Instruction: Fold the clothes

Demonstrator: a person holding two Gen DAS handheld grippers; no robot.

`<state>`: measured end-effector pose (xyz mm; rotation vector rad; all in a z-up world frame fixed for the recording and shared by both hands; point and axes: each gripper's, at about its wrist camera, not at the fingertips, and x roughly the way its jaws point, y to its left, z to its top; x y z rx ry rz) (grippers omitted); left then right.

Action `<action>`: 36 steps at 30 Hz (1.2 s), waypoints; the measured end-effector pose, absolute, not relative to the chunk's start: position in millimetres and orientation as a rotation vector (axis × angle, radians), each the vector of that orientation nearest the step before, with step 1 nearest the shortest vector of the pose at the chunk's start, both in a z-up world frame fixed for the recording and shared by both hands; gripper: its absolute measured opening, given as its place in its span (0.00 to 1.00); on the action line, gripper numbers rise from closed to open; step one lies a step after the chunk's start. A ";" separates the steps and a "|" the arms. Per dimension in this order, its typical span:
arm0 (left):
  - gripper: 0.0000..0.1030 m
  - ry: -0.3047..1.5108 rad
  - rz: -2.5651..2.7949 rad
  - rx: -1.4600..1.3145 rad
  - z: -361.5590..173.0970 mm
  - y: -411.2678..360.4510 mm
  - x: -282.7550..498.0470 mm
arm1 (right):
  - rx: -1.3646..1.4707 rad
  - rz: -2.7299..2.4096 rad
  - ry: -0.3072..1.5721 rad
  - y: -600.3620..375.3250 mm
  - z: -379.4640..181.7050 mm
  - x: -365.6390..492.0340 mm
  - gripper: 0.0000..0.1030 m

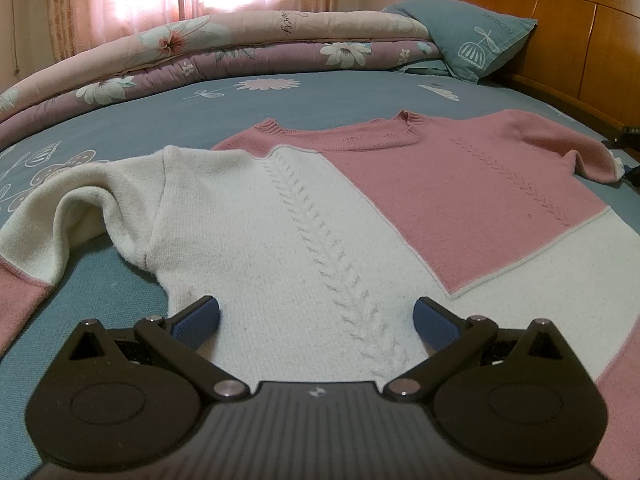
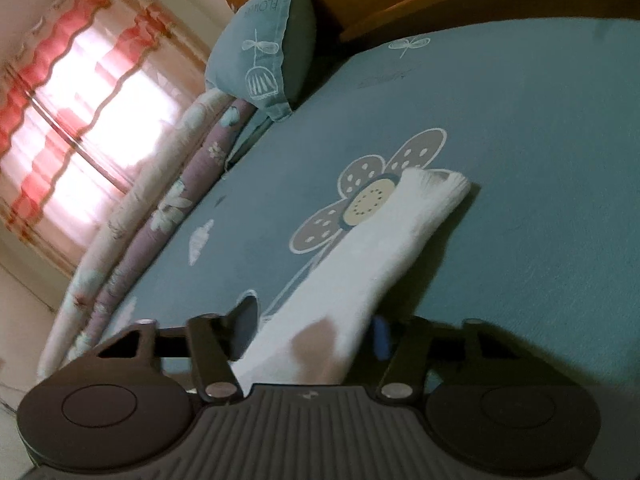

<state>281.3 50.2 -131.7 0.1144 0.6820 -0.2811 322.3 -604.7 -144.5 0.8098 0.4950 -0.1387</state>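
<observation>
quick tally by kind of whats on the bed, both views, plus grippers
sweater: 1
pillow: 1
folded quilt: 1
grippers: 2, left gripper, right gripper around the sweater's sleeve
total: 5

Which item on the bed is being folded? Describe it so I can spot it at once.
On the blue floral bedsheet, in front of the rolled quilt, a knitted sweater lies flat. It alone is pink and white in blocks, with raised braids running down its front.

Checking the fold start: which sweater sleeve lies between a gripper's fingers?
The white-cuffed sleeve on the sweater's pink-shoulder side lies in the right gripper; the white-shouldered sleeve lies free.
</observation>
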 end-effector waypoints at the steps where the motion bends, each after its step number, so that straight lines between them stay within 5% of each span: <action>1: 1.00 0.682 -0.280 0.114 -131.7 50.0 281.3 | 0.798 -0.146 0.499 -604.0 -143.9 322.2 0.53; 2: 1.00 0.682 -0.279 0.115 -131.8 49.6 281.4 | 0.787 -0.156 0.504 -603.4 -143.3 322.1 0.49; 4: 1.00 0.682 -0.278 0.115 -131.8 49.4 281.5 | 0.760 -0.204 0.531 -602.1 -143.4 323.6 0.13; 5: 1.00 0.682 -0.277 0.115 -131.8 49.3 281.5 | 0.748 -0.226 0.544 -601.5 -143.4 324.4 0.09; 19: 1.00 0.682 -0.276 0.116 -131.9 49.0 281.3 | 0.687 -0.419 0.463 -607.2 -119.4 290.7 0.09; 23: 1.00 0.682 -0.276 0.116 -132.2 49.5 281.4 | 0.685 -0.479 0.564 -608.8 -132.8 301.2 0.12; 26: 1.00 0.682 -0.275 0.116 -132.0 49.1 281.1 | 0.756 -0.507 0.544 -616.1 -127.1 295.1 0.26; 28: 1.00 0.681 -0.276 0.115 -131.8 49.1 281.0 | 0.777 -0.588 0.497 -619.9 -118.3 284.8 0.56; 29: 1.00 0.681 -0.275 0.116 -131.8 48.9 280.8 | 0.776 -0.610 0.471 -621.7 -112.9 279.8 0.61; 36: 1.00 0.681 -0.272 0.117 -131.8 48.6 280.8 | 0.805 -0.346 0.371 -608.8 -89.9 281.2 0.63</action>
